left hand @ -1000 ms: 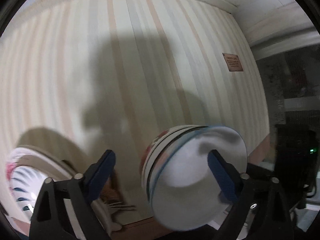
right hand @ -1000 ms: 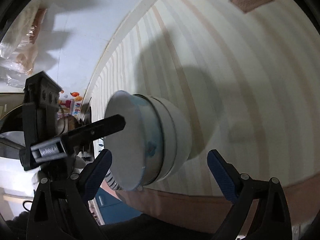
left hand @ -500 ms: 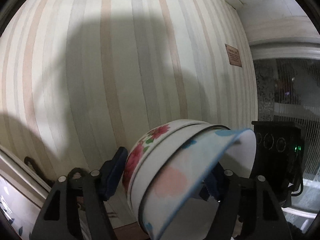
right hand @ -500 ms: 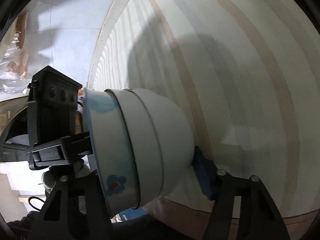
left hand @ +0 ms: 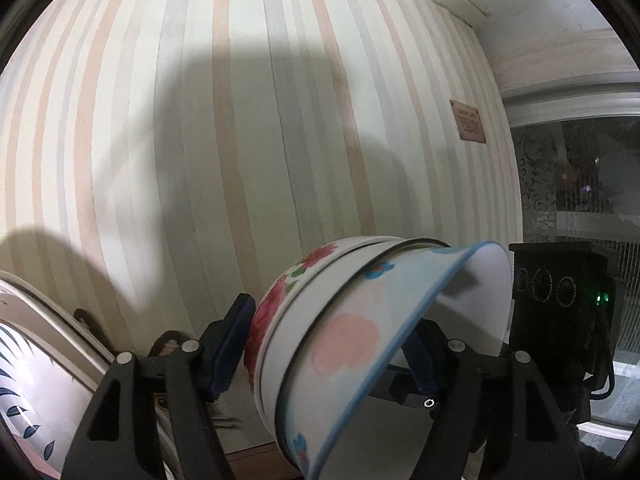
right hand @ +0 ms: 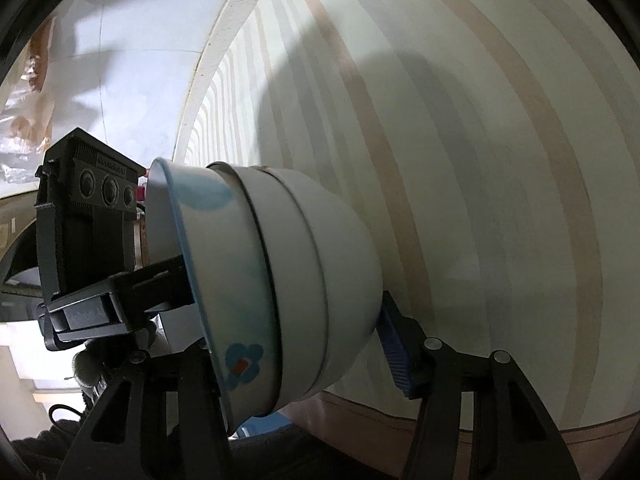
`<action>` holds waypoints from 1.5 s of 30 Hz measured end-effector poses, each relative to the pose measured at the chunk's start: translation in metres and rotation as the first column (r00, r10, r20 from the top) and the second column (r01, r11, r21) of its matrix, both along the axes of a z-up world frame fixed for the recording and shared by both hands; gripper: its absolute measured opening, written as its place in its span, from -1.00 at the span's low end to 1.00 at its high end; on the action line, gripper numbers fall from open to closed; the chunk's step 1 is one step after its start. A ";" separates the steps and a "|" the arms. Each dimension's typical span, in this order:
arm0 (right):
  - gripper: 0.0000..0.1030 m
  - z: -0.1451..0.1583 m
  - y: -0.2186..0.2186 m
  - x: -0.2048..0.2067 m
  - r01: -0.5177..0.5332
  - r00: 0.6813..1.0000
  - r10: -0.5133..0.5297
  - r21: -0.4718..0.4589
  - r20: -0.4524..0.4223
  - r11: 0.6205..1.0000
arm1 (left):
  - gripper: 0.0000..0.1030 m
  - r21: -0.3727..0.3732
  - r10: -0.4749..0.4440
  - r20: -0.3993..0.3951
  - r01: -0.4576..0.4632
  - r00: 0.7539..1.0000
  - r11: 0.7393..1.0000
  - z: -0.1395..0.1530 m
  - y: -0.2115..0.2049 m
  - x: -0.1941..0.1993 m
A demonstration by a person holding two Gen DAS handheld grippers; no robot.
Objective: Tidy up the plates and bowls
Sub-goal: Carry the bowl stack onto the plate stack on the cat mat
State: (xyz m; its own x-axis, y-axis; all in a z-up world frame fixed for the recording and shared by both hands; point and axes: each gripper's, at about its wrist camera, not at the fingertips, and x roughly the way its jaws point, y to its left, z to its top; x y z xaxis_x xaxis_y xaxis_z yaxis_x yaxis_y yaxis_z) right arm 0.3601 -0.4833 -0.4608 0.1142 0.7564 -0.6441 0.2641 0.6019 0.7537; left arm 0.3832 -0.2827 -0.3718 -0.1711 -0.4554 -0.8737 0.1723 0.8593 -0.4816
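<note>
A striped wall (left hand: 240, 140) carries a small brown plaque (left hand: 471, 121) beside a dark window (left hand: 580, 184).

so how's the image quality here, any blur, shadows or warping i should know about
Left wrist view: sharp, the striped wall bulges from fisheye, a broad soft shadow lies across it, and the bowl stack is evenly lit. Right wrist view: also sharp, stripes curve strongly, the bowls' shadow falls on the wall, corners vignette black.

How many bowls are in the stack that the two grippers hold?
3, nested on their side. The blue-rimmed bowl is innermost, a plain white bowl holds it, and the red-flowered bowl is outermost. A smaller one inside may be hidden.
</note>
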 end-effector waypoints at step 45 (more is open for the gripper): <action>0.12 0.038 0.234 0.013 -0.224 0.974 0.224 -0.038 0.020 0.974 | 0.33 -0.001 0.201 0.040 -0.201 0.979 0.980 0.017 0.241 -0.017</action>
State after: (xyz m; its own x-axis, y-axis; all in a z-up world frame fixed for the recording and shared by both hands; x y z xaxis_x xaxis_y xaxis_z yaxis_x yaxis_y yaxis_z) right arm 0.3729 -0.2497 -0.4233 -0.0395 0.7416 -0.6697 0.1014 0.6697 0.7356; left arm 0.3661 -0.0420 -0.3551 -0.0419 -0.4742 -0.8794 0.0151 0.8798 -0.4751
